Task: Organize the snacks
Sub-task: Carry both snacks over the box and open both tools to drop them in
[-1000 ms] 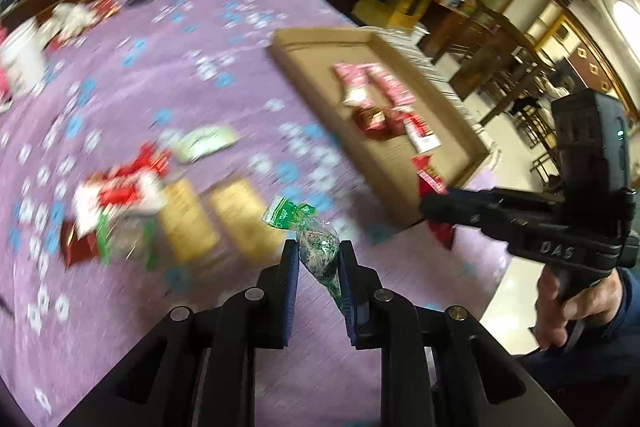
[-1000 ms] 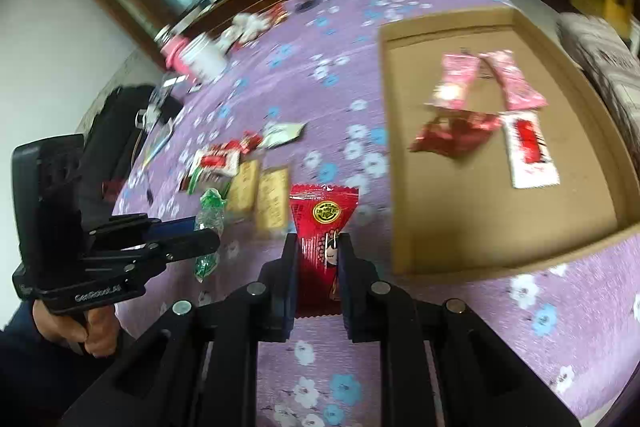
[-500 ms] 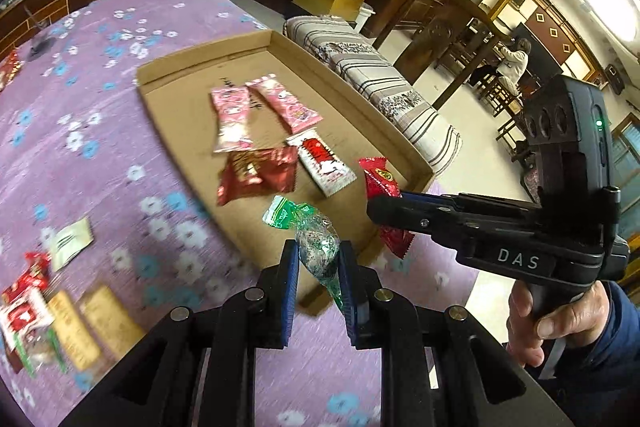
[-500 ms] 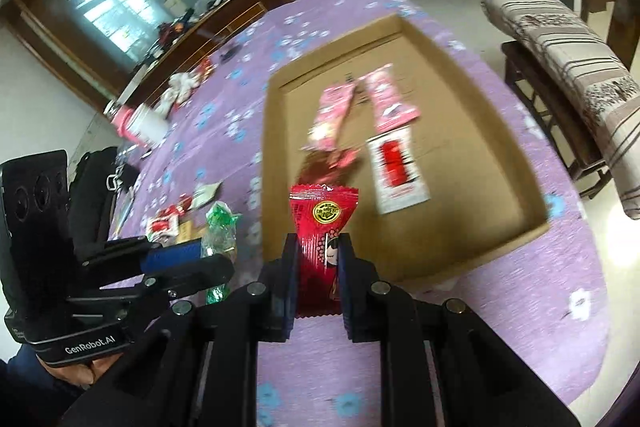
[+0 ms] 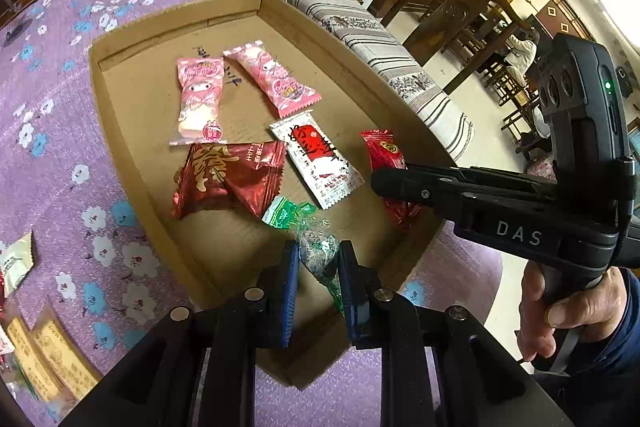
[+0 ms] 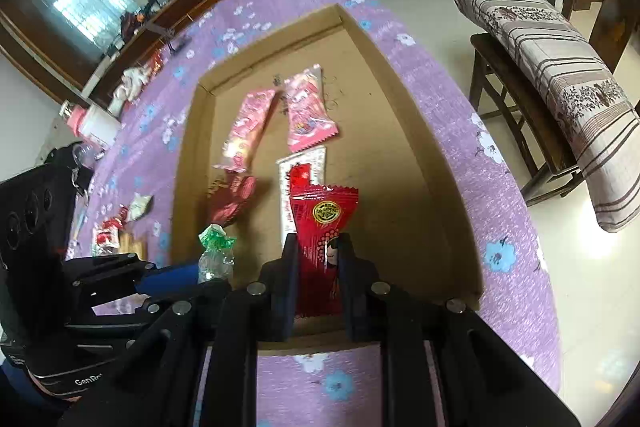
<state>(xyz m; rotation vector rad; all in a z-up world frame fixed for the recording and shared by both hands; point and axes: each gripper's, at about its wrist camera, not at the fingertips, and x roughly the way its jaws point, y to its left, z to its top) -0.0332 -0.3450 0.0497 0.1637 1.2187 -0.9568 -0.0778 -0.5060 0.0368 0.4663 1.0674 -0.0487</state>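
**Cardboard tray below, both tongs loaded**

Cardboard fills the middle of both views, and both tongs hang over the near end of the tray (image 5: 120, 131), angled steeply down at it. The left tongs (image 5: 319, 269) are squeezed nearly closed on a clear sweet with a green twisted wrapper (image 5: 316, 247); its green end pokes out beyond the tips, above the tray floor. On the right, a hand (image 5: 568, 307) in a dark blue sleeve grips the handle of the right tongs (image 6: 318, 259), which reach across the tray's near right corner. They too are clamped almost shut, on a red snack packet (image 6: 322, 227) standing upright between the pads, its gold emblem clear of the tips.

Inside the tray lie two pink packets (image 5: 200, 99) at the far end, side by side. Nearer sit a dark red foil packet (image 5: 228, 179) and a white and red packet (image 5: 316, 159), the foil one on the left. The green-wrapped sweet hovers just near of those two.

The tray rests on a desk with a purple flowered cloth (image 5: 60, 167). More snacks (image 6: 116, 227) lie on the cloth, left of the tray. A striped cushion (image 6: 560, 87) sits on a bench off the desk's right side.
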